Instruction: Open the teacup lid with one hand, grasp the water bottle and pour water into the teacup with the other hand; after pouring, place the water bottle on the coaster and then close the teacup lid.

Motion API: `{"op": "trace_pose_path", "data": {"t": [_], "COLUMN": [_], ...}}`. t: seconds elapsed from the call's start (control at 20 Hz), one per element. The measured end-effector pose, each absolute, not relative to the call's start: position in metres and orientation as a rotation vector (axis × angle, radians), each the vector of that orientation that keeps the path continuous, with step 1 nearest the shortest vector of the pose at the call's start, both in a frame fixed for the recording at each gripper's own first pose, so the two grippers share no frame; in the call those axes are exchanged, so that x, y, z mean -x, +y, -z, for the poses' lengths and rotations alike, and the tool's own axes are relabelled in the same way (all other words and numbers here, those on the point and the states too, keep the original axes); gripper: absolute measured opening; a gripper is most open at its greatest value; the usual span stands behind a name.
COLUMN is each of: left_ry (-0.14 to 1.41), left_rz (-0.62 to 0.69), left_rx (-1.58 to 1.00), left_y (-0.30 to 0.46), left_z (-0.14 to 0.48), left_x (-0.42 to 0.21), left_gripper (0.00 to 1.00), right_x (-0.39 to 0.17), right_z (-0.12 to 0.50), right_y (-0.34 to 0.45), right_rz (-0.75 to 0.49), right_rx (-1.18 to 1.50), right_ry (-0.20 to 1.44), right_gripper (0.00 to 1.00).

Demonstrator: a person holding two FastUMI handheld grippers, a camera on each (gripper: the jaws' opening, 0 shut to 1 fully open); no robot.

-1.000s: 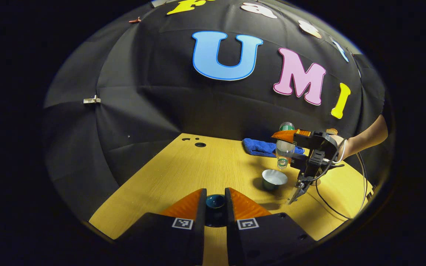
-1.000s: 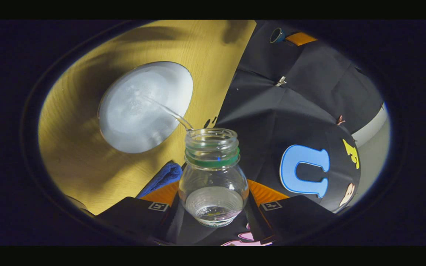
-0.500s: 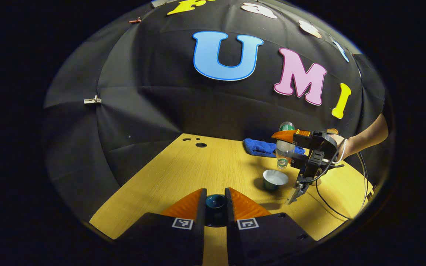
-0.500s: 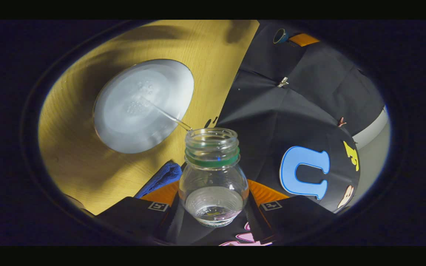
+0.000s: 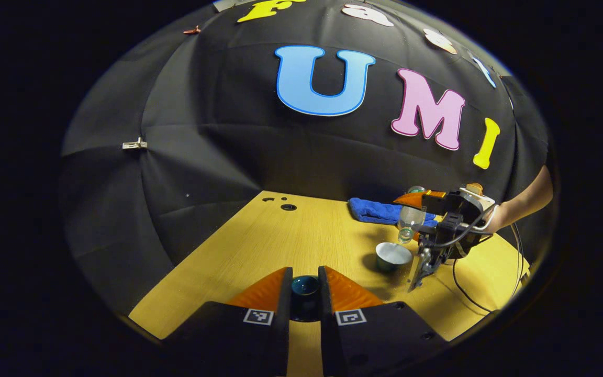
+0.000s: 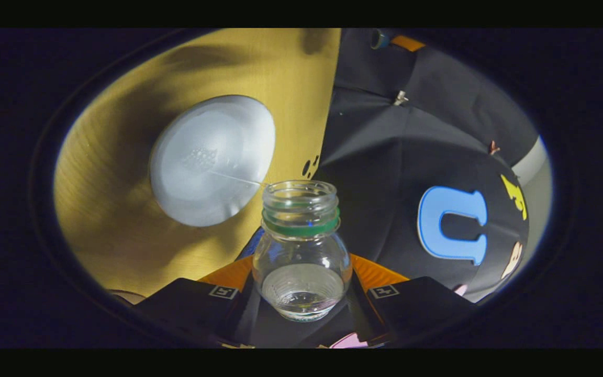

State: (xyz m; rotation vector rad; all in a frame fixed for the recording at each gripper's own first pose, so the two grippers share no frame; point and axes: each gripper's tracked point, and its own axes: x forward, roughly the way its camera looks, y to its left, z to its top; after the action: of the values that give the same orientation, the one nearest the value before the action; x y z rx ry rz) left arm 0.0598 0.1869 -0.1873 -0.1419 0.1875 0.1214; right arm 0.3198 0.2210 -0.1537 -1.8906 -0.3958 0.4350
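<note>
At about four o'clock in the left gripper view, the teacup (image 5: 393, 255) stands uncovered on the wooden table (image 5: 259, 246), its pale inside showing. Just above it the water bottle (image 5: 409, 220) is tipped mouth-down, pinched between the two fingers of the right gripper (image 5: 417, 209), whose hand (image 5: 490, 222) and forearm enter from three o'clock. In the right gripper view the bottle (image 6: 301, 246) sits at six o'clock, gripped from both sides by that gripper (image 6: 301, 285), its open neck with a green ring pointing forward. A hair-thin thread of water runs from the rim toward ten o'clock into the teacup (image 6: 210, 159), where small bubbles mark the surface. A little water lies in the bottle.

At six o'clock in the left gripper view, the left gripper (image 5: 305, 285) is closed on the dark teacup lid (image 5: 305, 284), a finger pressed against each side, held above the table. A blue cloth (image 5: 375, 211) lies at the far edge of the table, behind the bottle. Two round holes (image 5: 287, 206) pierce the tabletop toward twelve o'clock.
</note>
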Motion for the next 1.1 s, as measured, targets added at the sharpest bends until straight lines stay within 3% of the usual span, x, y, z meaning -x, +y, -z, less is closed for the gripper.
{"op": "trace_pose_path", "data": {"t": [0.1, 0.15, 0.5, 0.55, 0.65, 1.1], "left_ry": [0.189, 0.190, 0.160, 0.159, 0.149, 0.116], "left_rz": [-0.122, -0.122, -0.100, -0.092, -0.083, -0.097], "left_rx": [0.137, 0.138, 0.147, 0.147, 0.143, 0.175], "left_y": [0.186, 0.185, 0.162, 0.158, 0.150, 0.127], "left_z": [0.185, 0.183, 0.149, 0.143, 0.129, 0.098], "left_x": [-0.061, -0.063, -0.076, -0.078, -0.082, -0.097], "left_gripper": [0.25, 0.29, 0.29, 0.25, 0.29, 0.29], "right_x": [-0.318, -0.317, -0.308, -0.304, -0.294, -0.274], "right_z": [0.136, 0.126, 0.061, 0.055, 0.048, 0.052], "right_y": [0.216, 0.215, 0.179, 0.172, 0.154, 0.124], "right_rz": [-0.400, -0.384, -0.273, -0.262, -0.253, -0.352], "right_rx": [1.803, 1.748, 1.201, 1.135, 1.003, 0.227], "right_ry": [-0.347, -0.315, -0.002, 0.028, 0.105, 0.227], "right_gripper": [0.75, 0.75, 0.76, 0.76, 0.76, 0.75]}}
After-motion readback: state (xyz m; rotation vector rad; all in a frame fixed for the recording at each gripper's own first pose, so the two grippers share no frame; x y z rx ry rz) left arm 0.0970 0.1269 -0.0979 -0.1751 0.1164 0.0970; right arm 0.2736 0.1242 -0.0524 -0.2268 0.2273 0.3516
